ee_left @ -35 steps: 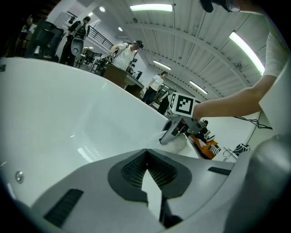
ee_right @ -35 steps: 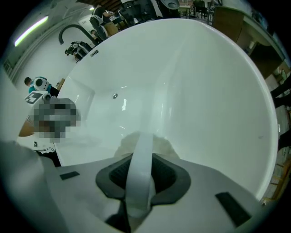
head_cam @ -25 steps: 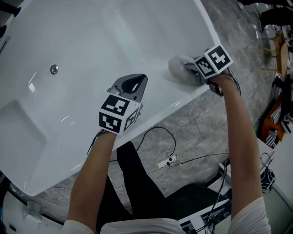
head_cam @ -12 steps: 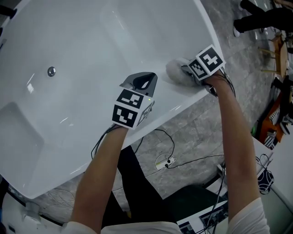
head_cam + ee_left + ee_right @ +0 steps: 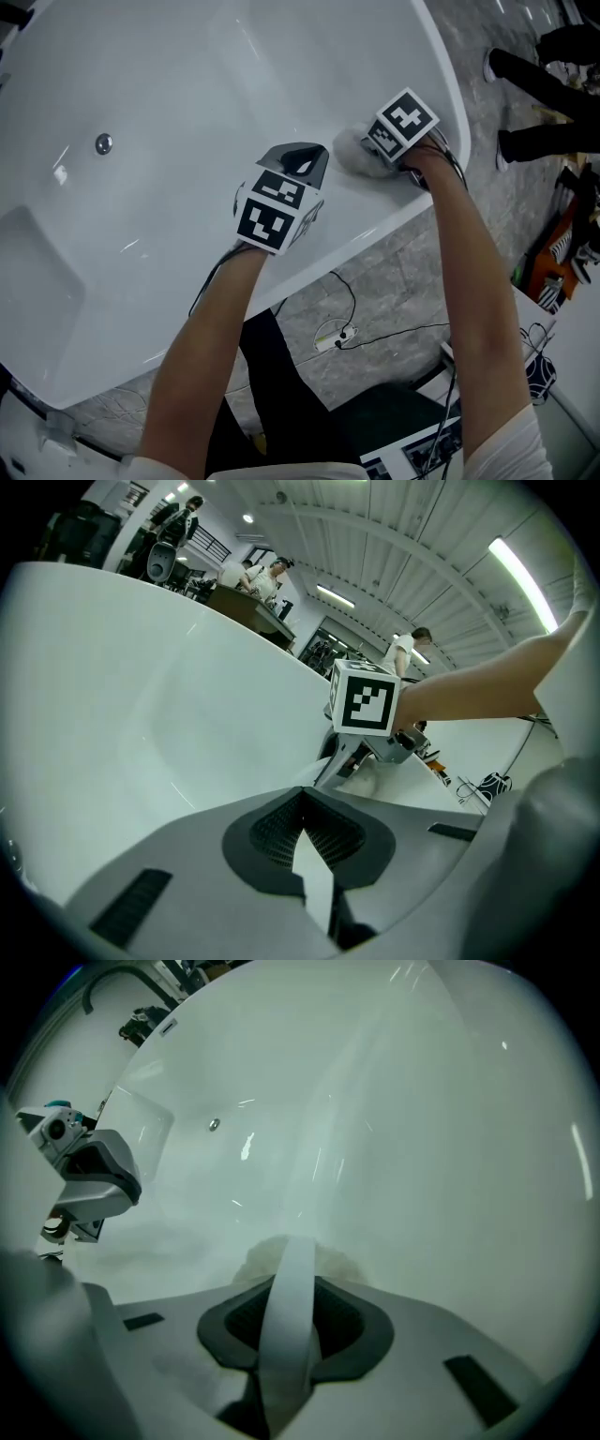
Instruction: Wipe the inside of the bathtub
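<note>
While the right gripper (image 5: 373, 150) is clamped on the white strap (image 5: 286, 1326) of a fluffy wiping pad (image 5: 352, 150), the pad lies pressed against the bathtub (image 5: 187, 75) wall just under the rim, at the upper right of the head view. The left gripper (image 5: 298, 161), centre frame, has its jaws drawn together at the tips with nothing between them, and hangs over the basin.

Assessment: the pad appears soft, light and compressible, so it should follow the curved wall. The strap is the proper hold. The glossy tub is probably slippery.

Only the right gripper view shows the strap running between the jaws. The head view alone places the drain (image 5: 103, 143) at the upper left, well apart from the pad.
</note>
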`<state>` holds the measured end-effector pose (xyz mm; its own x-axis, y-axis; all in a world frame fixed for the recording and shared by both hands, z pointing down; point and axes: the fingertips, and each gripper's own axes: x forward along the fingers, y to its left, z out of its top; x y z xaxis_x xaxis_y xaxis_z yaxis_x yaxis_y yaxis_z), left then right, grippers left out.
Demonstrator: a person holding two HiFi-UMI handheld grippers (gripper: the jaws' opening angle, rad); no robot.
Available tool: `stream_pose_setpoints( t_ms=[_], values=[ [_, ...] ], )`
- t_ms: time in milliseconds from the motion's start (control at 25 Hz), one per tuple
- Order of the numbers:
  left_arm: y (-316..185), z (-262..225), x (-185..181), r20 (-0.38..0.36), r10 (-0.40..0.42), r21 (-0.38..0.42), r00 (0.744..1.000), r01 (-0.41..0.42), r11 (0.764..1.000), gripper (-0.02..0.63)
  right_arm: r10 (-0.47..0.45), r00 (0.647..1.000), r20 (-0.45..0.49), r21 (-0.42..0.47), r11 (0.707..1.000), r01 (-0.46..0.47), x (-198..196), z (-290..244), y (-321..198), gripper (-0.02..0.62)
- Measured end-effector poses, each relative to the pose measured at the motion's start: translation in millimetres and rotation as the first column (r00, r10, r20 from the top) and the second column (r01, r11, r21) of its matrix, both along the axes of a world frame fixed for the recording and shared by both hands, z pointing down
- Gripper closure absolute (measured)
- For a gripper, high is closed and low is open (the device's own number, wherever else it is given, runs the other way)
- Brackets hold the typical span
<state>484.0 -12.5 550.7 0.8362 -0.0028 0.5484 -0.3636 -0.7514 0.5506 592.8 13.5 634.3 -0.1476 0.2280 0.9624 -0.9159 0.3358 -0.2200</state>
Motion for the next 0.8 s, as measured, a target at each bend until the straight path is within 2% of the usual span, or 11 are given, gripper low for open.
stream_pose_setpoints(
  t_ms=[320, 800],
  values=[
    [-11, 24, -35, 0.053, 0.007, 0.025, 0.999, -0.008, 1.0, 0.6, 0.022, 1.0, 0.003, -0.015, 1.0, -0.022, -25, 39, -6, 0.502],
    [-24, 47, -78, 0.098, -0.023, 0.023, 0.995, 0.021, 1.0, 0.6, 0.064, 0.998, -0.014, -0.033, 0.997, -0.064, -39, 69, -8, 0.502]
  ],
)
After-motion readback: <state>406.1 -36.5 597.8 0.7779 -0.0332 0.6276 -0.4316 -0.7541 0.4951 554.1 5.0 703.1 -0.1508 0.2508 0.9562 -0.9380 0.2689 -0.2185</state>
